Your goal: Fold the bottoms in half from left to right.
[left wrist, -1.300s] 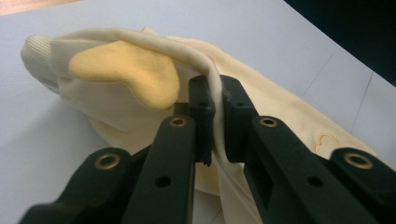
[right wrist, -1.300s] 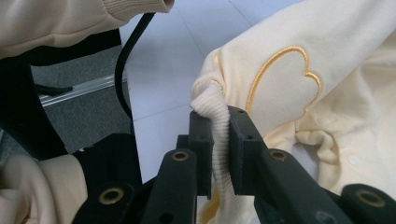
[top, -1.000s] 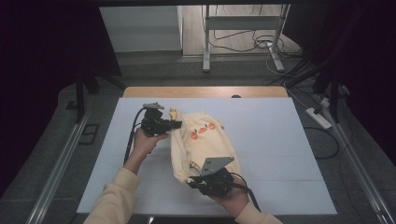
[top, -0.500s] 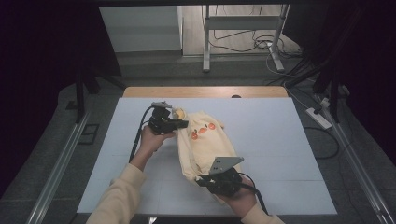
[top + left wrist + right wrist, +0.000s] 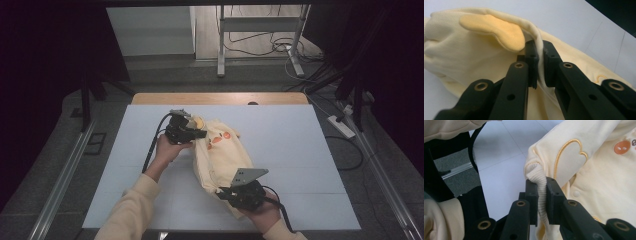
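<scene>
A soft, pale-yellow garment (image 5: 220,155) lies rumpled on the white table (image 5: 300,150), stretched between the two grippers from far left to near right; its cloth is a thick, matt knit, with orange round patches near the top and a row of small snaps down the front, seen in the right gripper view. In the left gripper view a darker yellow, ear-shaped flap (image 5: 496,31) with a stitched edge stands off the fabric just beside the jaw tips; the left gripper (image 5: 539,62) is pinched tight on a fold of the cloth, the fabric pressed thin between its black jaws. The right gripper (image 5: 541,192) is clamped on a ribbed cuff (image 5: 537,173), whose ridged knit bunches above the jaws; just beyond it a heart outline (image 5: 571,157) is sewn in golden thread. In the high view the left gripper sits at the garment's far end and the right gripper, with its grey three-cornered plate, at the near end.

Compared with a second ago, the left hand (image 5: 167,150) has moved farther up the table and the right hand (image 5: 262,212) nearer and rightward; the garment is drawn longer between them.
</scene>
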Demonstrator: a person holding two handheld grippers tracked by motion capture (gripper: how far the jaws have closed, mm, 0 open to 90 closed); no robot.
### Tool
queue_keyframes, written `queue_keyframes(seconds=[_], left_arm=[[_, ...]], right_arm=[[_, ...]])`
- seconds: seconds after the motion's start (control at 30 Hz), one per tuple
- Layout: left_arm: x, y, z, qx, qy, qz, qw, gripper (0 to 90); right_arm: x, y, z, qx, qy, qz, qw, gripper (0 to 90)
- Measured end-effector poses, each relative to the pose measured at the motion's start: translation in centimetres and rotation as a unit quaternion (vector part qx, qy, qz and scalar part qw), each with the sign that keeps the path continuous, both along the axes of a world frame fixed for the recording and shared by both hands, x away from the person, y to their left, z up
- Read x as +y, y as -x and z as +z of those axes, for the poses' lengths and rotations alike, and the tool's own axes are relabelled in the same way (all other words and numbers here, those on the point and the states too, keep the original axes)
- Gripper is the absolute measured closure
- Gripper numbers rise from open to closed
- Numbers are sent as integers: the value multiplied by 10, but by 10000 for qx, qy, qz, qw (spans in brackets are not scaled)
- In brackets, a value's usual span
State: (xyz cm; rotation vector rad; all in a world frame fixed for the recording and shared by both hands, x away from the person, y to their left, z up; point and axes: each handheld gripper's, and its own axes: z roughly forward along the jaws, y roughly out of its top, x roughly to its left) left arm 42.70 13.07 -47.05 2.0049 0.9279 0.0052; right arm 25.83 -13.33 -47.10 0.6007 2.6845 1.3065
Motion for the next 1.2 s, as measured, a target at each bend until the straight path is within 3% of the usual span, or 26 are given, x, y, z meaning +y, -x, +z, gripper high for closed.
queue_keyframes(seconds=[0.63, 1.2], left_arm=[[-27, 0, -6, -130, -47, -12, 9999, 827], [-33, 1, -7, -222, -53, -35, 9997, 826]], right_arm=[[-20, 8, 4, -20, -79, -146, 9999, 812], [-35, 8, 3, 39, -37, -367, 9993, 813]])
